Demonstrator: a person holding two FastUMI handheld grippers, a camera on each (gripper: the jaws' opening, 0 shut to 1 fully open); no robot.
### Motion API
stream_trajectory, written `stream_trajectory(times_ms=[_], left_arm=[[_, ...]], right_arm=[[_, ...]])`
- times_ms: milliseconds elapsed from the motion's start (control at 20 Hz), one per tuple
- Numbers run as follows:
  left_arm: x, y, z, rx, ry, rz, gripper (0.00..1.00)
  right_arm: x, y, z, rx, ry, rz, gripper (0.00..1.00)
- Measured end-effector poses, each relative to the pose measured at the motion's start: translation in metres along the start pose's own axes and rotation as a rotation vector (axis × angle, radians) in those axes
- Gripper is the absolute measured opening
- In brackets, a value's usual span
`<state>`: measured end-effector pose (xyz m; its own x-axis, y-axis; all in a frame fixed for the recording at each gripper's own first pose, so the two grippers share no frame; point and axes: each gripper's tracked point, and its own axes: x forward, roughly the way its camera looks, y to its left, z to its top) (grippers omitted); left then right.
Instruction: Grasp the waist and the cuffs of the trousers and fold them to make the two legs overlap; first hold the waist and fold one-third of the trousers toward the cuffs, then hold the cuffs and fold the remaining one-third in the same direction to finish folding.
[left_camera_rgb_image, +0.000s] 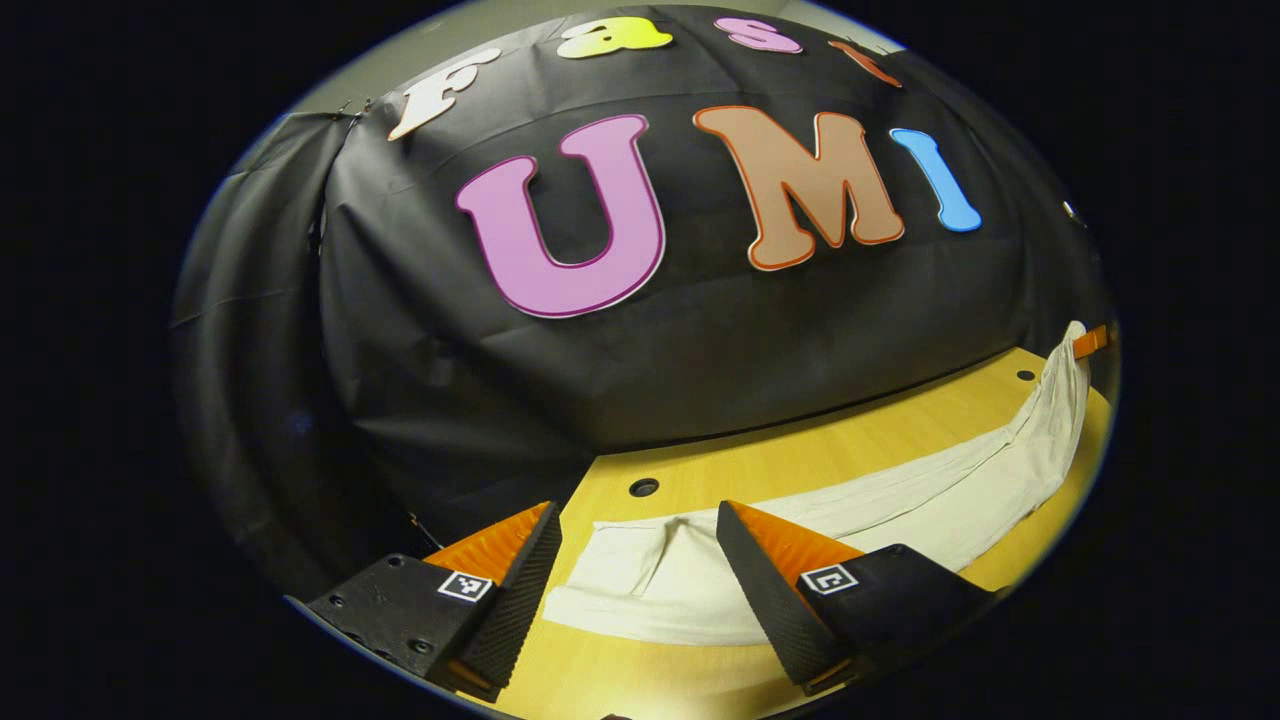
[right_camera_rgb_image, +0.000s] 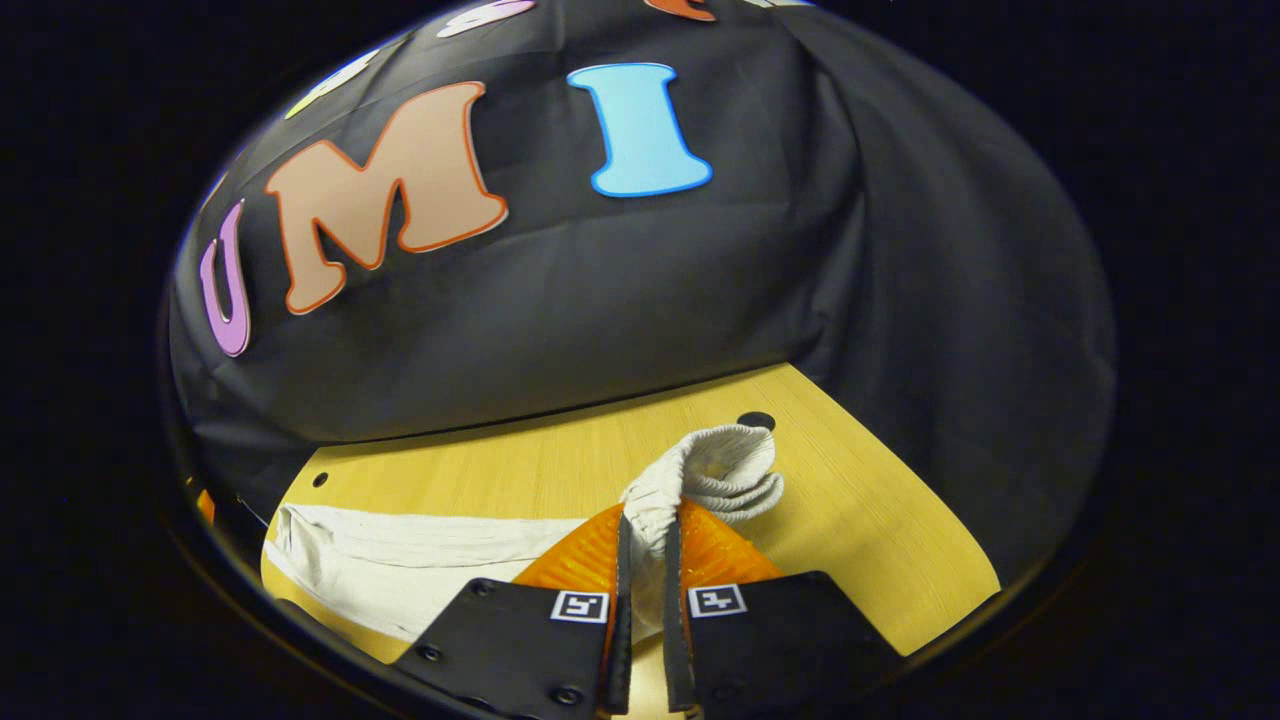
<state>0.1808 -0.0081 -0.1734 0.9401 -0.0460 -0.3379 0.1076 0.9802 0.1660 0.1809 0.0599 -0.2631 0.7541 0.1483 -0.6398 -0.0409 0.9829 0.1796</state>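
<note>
Cream trousers (left_camera_rgb_image: 900, 500) lie stretched out lengthwise on a wooden table (left_camera_rgb_image: 850, 430). My left gripper (left_camera_rgb_image: 638, 515) is open, and its fingers straddle the flat cuff end (left_camera_rgb_image: 640, 580) from just above. In the right gripper view my right gripper (right_camera_rgb_image: 648, 520) is shut on the gathered waist (right_camera_rgb_image: 725, 470), which bunches up beyond the fingertips. From there the rest of the trousers (right_camera_rgb_image: 400, 560) runs off to the left. The right gripper (left_camera_rgb_image: 1090, 342) also shows small at the far end of the cloth in the left gripper view.
The tabletop has small dark holes (left_camera_rgb_image: 644, 487) (right_camera_rgb_image: 756, 420) near its back edge. The black cloth wall (left_camera_rgb_image: 700, 350) hangs close behind the table and wraps round its sides. Bare wood (right_camera_rgb_image: 880, 540) lies to the right of the waist.
</note>
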Motion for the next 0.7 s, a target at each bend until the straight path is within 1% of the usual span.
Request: stream_trajectory(times_ms=[150, 400, 600, 700], left_arm=[[-0.001, 0.027, -0.011, -0.01, 0.007, 0.018, 0.95], [0.001, 0.069, -0.029, -0.032, 0.023, 0.047, 0.95], [0.003, 0.096, -0.042, -0.036, 0.033, 0.06, 0.95], [0.004, 0.11, -0.048, -0.035, 0.035, 0.066, 0.95]], right_arm=[[-0.008, 0.036, 0.01, -0.016, -0.028, 0.026, 0.15], [-0.015, 0.102, 0.011, -0.03, -0.045, 0.083, 0.15], [-0.016, 0.147, -0.007, -0.038, -0.025, 0.123, 0.15], [-0.018, 0.165, -0.023, -0.042, -0.011, 0.143, 0.15]])
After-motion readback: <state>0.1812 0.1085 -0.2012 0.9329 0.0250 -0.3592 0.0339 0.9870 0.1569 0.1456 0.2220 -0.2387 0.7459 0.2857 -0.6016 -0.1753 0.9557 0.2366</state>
